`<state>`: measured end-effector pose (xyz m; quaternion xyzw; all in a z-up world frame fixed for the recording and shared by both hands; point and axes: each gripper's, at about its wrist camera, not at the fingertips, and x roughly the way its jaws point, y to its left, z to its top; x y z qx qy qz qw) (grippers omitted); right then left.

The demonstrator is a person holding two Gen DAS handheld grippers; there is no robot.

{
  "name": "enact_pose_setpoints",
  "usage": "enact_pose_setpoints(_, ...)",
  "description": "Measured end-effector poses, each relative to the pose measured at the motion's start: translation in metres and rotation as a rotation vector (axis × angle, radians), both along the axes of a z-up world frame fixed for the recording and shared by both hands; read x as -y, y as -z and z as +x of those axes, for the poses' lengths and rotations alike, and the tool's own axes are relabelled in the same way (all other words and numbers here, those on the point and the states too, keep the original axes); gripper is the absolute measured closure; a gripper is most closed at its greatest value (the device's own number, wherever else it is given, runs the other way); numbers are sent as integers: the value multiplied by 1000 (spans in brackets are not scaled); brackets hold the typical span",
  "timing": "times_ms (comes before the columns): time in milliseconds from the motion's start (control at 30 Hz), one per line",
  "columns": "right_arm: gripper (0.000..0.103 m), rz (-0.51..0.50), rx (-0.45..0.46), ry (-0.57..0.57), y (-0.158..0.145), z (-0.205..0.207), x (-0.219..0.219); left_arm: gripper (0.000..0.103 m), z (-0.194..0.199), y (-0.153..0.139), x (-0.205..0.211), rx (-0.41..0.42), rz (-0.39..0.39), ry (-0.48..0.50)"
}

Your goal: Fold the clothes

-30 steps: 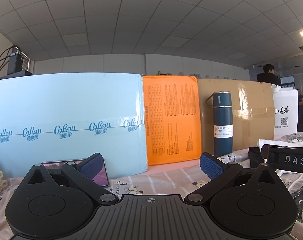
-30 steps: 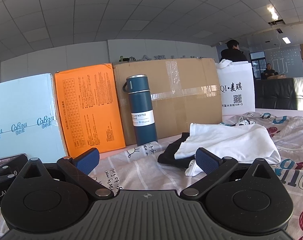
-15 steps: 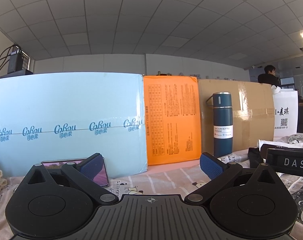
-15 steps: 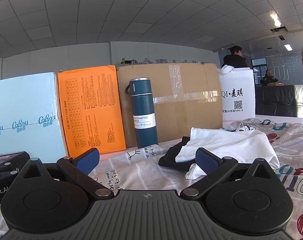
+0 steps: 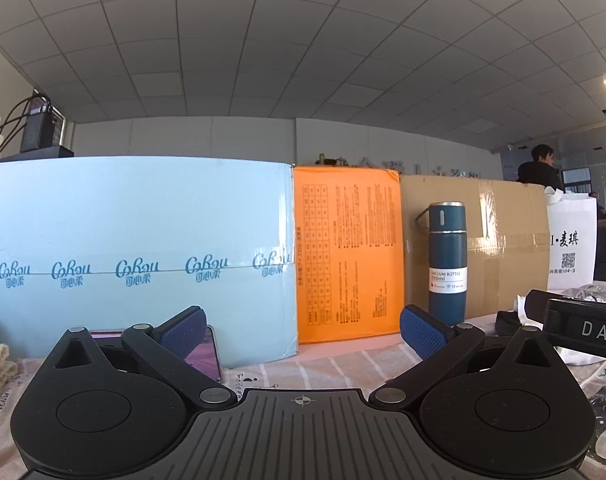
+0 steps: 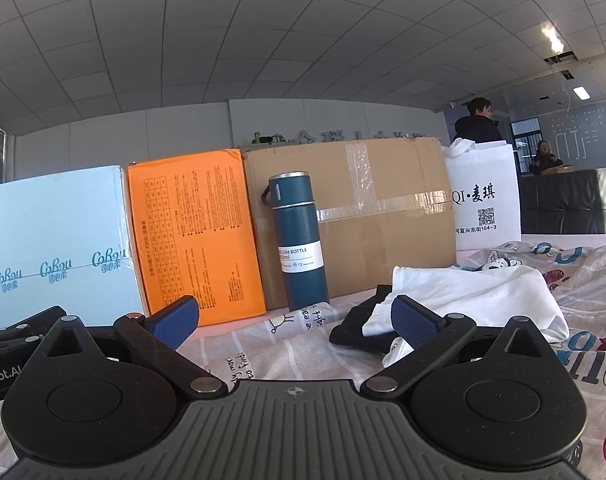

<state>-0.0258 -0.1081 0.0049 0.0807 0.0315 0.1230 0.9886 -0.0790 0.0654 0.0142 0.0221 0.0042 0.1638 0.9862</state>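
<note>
a crumpled white garment (image 6: 475,300) lies on the patterned sheet, partly overlapping a bunched black garment (image 6: 357,330) at its left.

A pale blue box (image 5: 135,256) printed with repeated logos stands at the left, an orange box (image 5: 347,256) touching its right side, then a taped cardboard box (image 6: 379,216). A dark blue bottle (image 6: 301,240) stands upright in front of the cardboard box. A white bag (image 6: 485,200) with a QR code stands to the right of it. A phone (image 5: 207,354) leans against the blue box. A printed sheet (image 6: 263,344) covers the surface. Two people (image 6: 477,124) are in the background.
</note>
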Motion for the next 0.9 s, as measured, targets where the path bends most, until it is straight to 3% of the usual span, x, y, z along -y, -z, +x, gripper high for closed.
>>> enact_pose_setpoints(367,0,64,96,-50,-11,-27,4,0,-45,-25,-6,67,32,-21)
enact_pose_setpoints(667,0,91,71,-132,-26,-62,-13,0,-90,-42,-25,121,40,-96)
enact_pose_setpoints(900,0,96,66,-263,-34,-84,-41,0,-120,-46,-46,138,31,-152)
